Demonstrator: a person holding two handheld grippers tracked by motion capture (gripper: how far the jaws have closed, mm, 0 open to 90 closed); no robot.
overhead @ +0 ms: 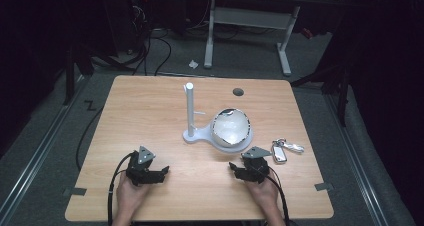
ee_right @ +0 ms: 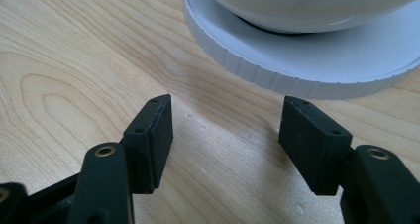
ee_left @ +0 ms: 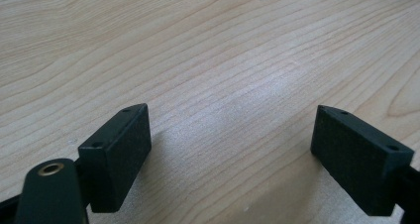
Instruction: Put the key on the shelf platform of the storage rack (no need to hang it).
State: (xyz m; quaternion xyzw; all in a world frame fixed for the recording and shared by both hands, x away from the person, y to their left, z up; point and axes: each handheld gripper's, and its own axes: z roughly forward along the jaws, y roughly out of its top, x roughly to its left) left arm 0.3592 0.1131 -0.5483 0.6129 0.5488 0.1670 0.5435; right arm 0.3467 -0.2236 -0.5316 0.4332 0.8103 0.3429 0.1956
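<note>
A white stand (overhead: 191,133) with a tall upright post (overhead: 189,106) rests mid-table, its round base (ee_right: 317,65) carrying a white bowl (overhead: 231,127) that sits tilted. A set of keys with a fob (overhead: 281,151) lies to the right of the base. My left gripper (overhead: 161,172) rests on the wood near the front left, jaws open with bare table between them (ee_left: 233,135). My right gripper (overhead: 234,168) sits just in front of the round base, open and holding nothing (ee_right: 225,135).
The wooden table (overhead: 150,106) has a dark round grommet hole (overhead: 238,91) near its far edge. Tape marks sit at the front corners (overhead: 74,191). Cables trail from both grippers toward the person. A white desk frame (overhead: 245,31) stands on the floor beyond.
</note>
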